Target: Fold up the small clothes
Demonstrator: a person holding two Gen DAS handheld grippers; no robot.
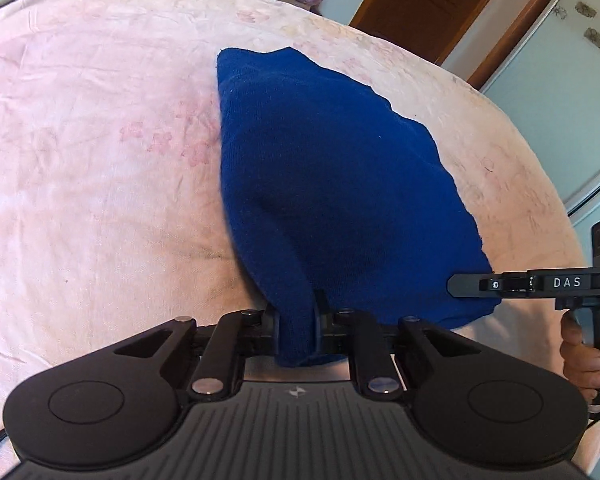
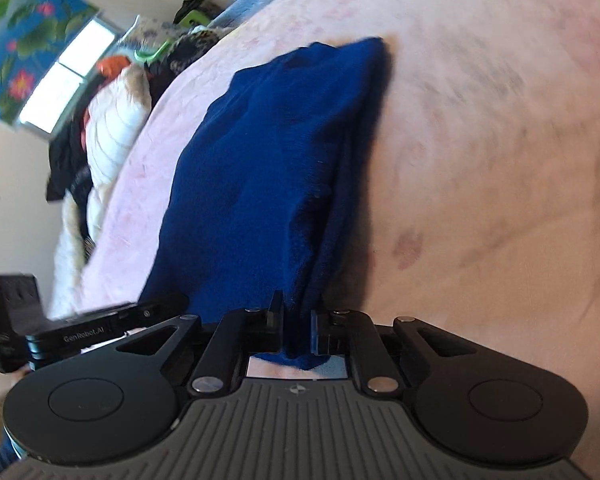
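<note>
A small dark blue knit garment (image 1: 332,184) lies partly folded on a pink blanket (image 1: 92,168). My left gripper (image 1: 296,320) is shut on the garment's near edge, with cloth bunched between the fingers. My right gripper (image 2: 298,320) is shut on another part of the near edge of the same garment (image 2: 268,160). The right gripper also shows side-on at the right of the left wrist view (image 1: 460,284), at the garment's right corner. The left gripper shows at the lower left of the right wrist view (image 2: 148,312). The cloth hides the fingertips.
The pink blanket (image 2: 480,140) covers a bed. A heap of clothes and a white quilted item (image 2: 112,120) lies at its far side. A brown wooden door (image 1: 432,0) and a white wall stand beyond the bed. A hand (image 1: 580,352) holds the right gripper's handle.
</note>
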